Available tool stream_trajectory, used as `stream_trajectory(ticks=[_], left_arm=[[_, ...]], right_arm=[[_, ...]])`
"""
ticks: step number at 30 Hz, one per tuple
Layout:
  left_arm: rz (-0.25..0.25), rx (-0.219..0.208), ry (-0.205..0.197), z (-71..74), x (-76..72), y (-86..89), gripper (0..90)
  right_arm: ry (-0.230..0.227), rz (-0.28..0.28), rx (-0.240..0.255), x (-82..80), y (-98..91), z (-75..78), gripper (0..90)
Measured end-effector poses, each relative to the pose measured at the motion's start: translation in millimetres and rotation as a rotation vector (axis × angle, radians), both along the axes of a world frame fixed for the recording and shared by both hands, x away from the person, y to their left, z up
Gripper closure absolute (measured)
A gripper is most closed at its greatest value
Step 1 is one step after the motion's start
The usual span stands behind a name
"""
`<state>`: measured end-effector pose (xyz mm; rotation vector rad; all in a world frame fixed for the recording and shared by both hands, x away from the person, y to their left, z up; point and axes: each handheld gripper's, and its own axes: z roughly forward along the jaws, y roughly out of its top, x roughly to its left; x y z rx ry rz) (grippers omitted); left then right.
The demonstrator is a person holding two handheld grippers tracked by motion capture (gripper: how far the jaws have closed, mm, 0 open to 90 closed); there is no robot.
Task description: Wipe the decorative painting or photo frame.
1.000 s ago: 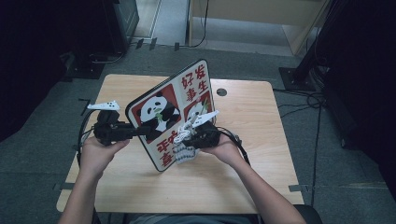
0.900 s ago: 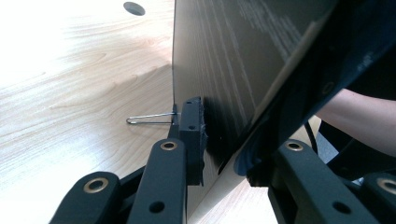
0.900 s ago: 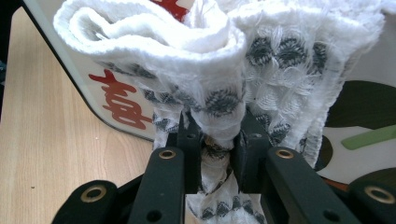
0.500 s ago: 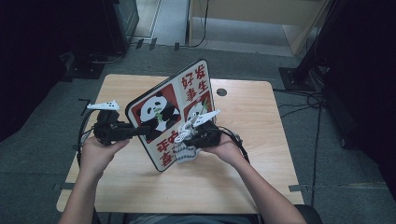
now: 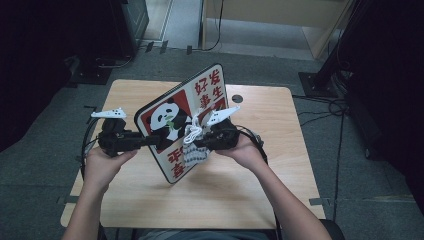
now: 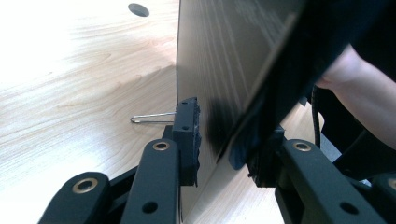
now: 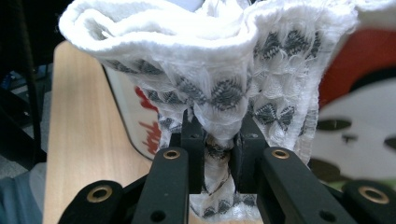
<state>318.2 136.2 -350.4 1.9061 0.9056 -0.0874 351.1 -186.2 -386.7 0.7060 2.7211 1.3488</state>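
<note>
Your right gripper [image 5: 202, 142], clamped on cloth [image 5: 194, 145], lifted toward frame centre: wiping stroke continues. Left gripper [image 6: 224, 140] jaws just eased, pads barely pinching panda board [image 5: 182, 122]; mind slip.

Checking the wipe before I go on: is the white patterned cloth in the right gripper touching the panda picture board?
Cannot tell. In the high view the cloth overlaps the board; the right gripper view shows the right gripper shut on the cloth, the board blurred behind, no contact line.
</note>
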Motion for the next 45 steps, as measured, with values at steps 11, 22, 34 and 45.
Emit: stream_trajectory(ticks=[11, 22, 34, 45], left_arm=[[0.011, -0.005, -0.008, 3.3, -7.0, 12.9, 71.3], [0.002, -0.006, -0.036, 3.9, -8.2, 13.4, 76.8], [-0.004, -0.012, -0.033, 3.1, -6.1, 15.0, 76.9], [-0.007, -0.008, -0.032, 3.5, -5.7, 14.7, 77.0]], right_arm=[[-0.037, 0.02, 0.021, 5.9, 18.1, 48.3, 79.5], [-0.091, 0.047, 0.033, 12.4, 48.9, 98.9, 79.0], [-0.101, 0.049, 0.029, 17.1, 71.4, 113.0, 78.0], [-0.111, 0.052, 0.013, 15.2, 71.9, 109.4, 77.4]])
